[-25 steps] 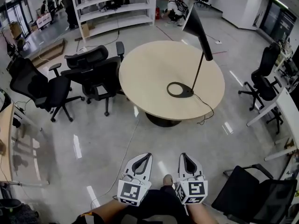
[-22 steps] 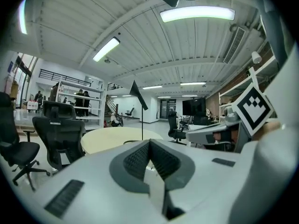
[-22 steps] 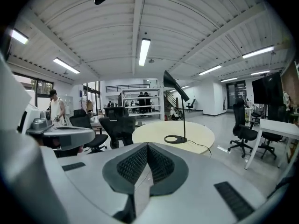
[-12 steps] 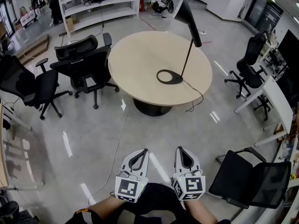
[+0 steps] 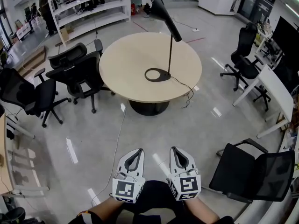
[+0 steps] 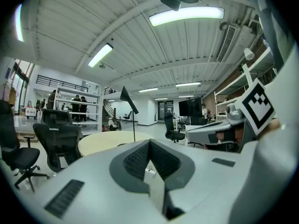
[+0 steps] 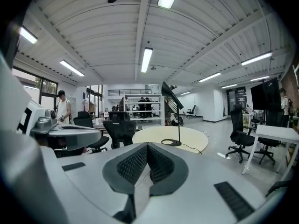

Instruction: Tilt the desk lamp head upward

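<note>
A black desk lamp (image 5: 169,45) stands on a round beige table (image 5: 126,64), its ring base (image 5: 157,74) near the table's right side and its cone head (image 5: 164,14) slanting down to the right. In the right gripper view the lamp (image 7: 178,120) stands straight ahead; in the left gripper view the lamp (image 6: 131,107) is small and distant. My left gripper (image 5: 138,151) and right gripper (image 5: 174,150) are side by side at the bottom of the head view, well short of the table. Both are shut with nothing between the jaws.
Black office chairs (image 5: 77,71) stand left of the table, and others (image 5: 243,62) to the right. Another chair (image 5: 254,171) is close on my right. White shelving (image 5: 88,8) lines the back. A white desk (image 5: 275,94) stands right. A cable (image 5: 184,94) hangs off the table.
Both grippers have moved forward toward the table, staying shut. The view has shifted, so the table and lamp now sit further left in the head view.
</note>
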